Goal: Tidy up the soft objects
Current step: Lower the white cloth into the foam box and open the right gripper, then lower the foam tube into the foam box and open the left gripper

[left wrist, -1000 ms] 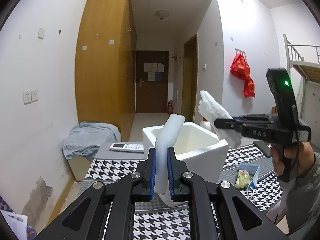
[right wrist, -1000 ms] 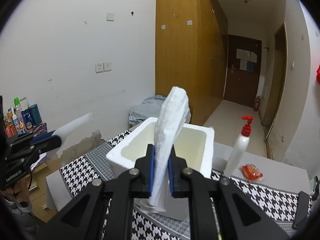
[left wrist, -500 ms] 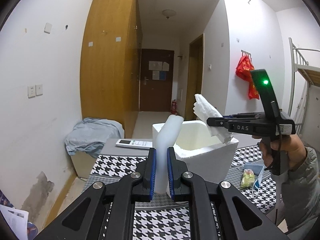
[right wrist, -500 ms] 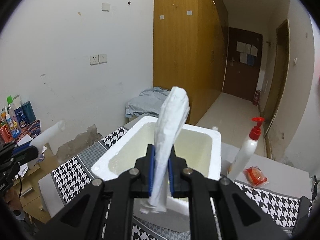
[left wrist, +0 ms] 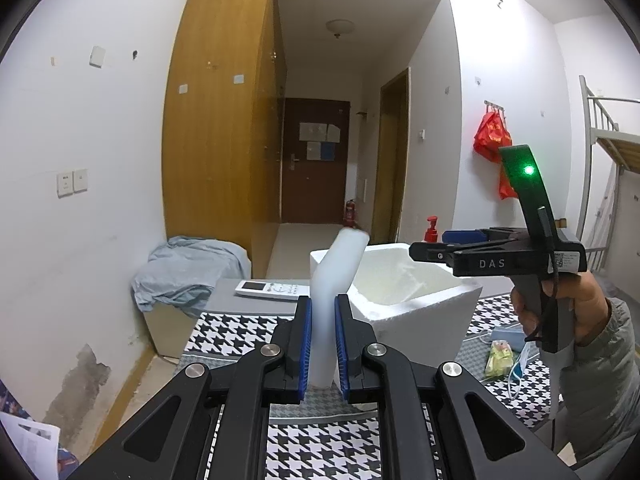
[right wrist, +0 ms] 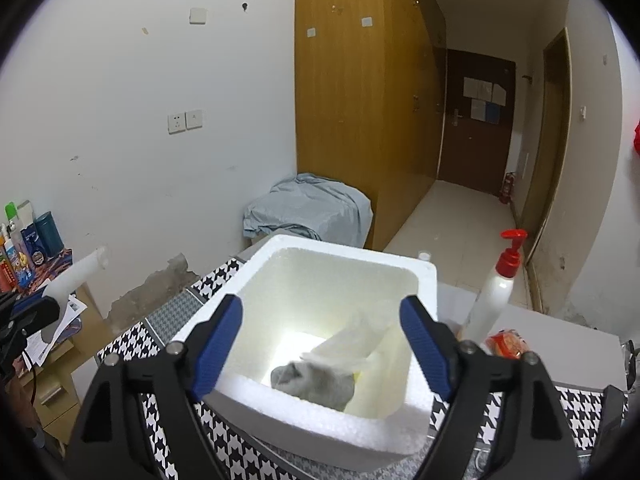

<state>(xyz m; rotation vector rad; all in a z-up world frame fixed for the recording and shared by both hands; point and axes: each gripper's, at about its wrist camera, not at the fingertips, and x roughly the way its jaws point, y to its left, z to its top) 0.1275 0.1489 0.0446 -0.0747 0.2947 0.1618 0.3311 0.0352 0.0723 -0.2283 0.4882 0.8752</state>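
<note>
My left gripper (left wrist: 322,320) is shut on a bent white foam strip (left wrist: 340,256) that sticks up between its blue pads, just in front of the white foam box (left wrist: 420,308). The right gripper (right wrist: 321,304) hovers over that box (right wrist: 348,248); its jaws are opening wide and nothing is between them. Inside the box a white crumpled tissue pack (right wrist: 352,344) lies against the wall, above a grey soft thing (right wrist: 316,380). From the left wrist view, the right gripper (left wrist: 424,248) reaches over the box rim, held by a hand (left wrist: 580,312).
A pump bottle with a red top (right wrist: 496,292) and a red snack packet (right wrist: 508,344) stand right of the box. A remote (left wrist: 272,289) lies behind it, a yellow packet (left wrist: 498,356) to its right. Blue-grey cloth (left wrist: 188,272) covers a low cabinet. Bottles (right wrist: 28,248) crowd a shelf on the left.
The right gripper moved over the box and opened, and the white tissue pack dropped out of it into the box. The left gripper still grips the foam strip.
</note>
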